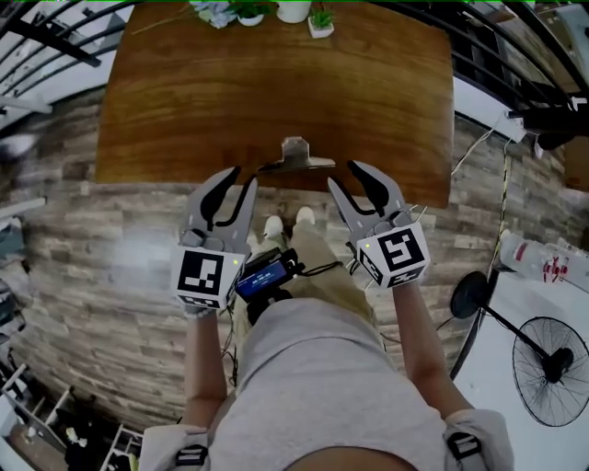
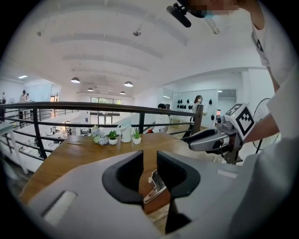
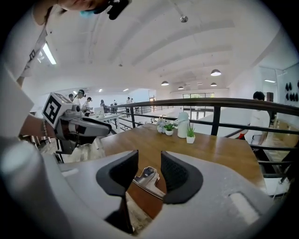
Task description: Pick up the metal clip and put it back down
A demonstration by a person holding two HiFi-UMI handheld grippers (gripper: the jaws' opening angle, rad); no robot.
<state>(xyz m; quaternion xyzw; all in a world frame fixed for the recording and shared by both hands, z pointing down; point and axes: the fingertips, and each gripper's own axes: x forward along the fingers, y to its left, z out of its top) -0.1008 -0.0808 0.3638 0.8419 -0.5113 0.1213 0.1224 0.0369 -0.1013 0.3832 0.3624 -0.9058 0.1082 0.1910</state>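
Observation:
The metal clip (image 1: 294, 156) lies on the wooden table (image 1: 184, 101) at the middle of its near edge. Neither gripper touches it. My left gripper (image 1: 241, 177) hovers just off the table's edge to the clip's left, jaws apart and empty. To the clip's right my right gripper (image 1: 345, 175) does the same, open with nothing in it. Through the left gripper (image 2: 149, 175) the clip (image 2: 156, 186) shows beyond the gap, some way ahead of the tips. From the right gripper (image 3: 149, 172) the clip (image 3: 147, 179) is likewise seen past the fingertips, apart from them.
Small potted plants and a white jug (image 1: 276, 11) stand at the table's far edge. A black railing (image 3: 215, 121) runs behind the table. A floor fan (image 1: 552, 363) and a bottle (image 1: 538, 262) are on the right. Below the table's edge are my legs and wood-pattern flooring.

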